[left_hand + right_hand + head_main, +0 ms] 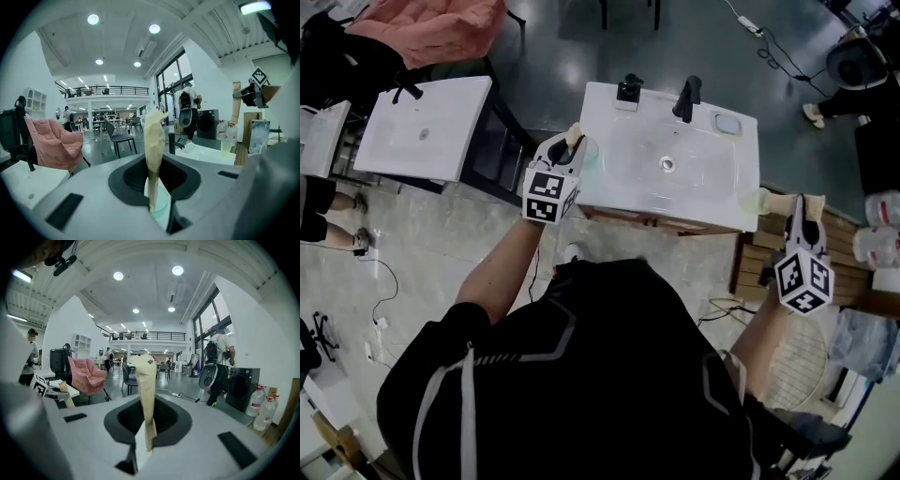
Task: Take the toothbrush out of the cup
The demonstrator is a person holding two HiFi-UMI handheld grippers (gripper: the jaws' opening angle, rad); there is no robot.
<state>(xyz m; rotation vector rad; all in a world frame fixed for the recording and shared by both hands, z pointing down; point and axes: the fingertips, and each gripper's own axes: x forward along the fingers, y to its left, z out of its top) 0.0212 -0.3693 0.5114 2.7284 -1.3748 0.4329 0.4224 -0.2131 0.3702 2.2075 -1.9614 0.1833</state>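
Observation:
A pale green see-through cup [590,156] hangs at the left edge of the white sink [619,183]. My left gripper [575,140] is shut on it. In the left gripper view the cup's rim [161,204] shows just under the closed tan fingers [153,140]. I cannot make out a toothbrush in any view. My right gripper [797,206] hovers off the sink's right front corner. Its tan fingers [144,394] are pressed together with nothing clearly between them. A small pale green thing [757,199] lies at that corner beside its tips; what it is I cannot tell.
The sink carries a black tap [686,97] and a dark dispenser [628,90] along its far edge. A second white sink [422,127] stands to the left, with a pink chair [431,28] behind it. Wooden boards and water bottles [877,246] lie at the right. A person [219,362] stands far off.

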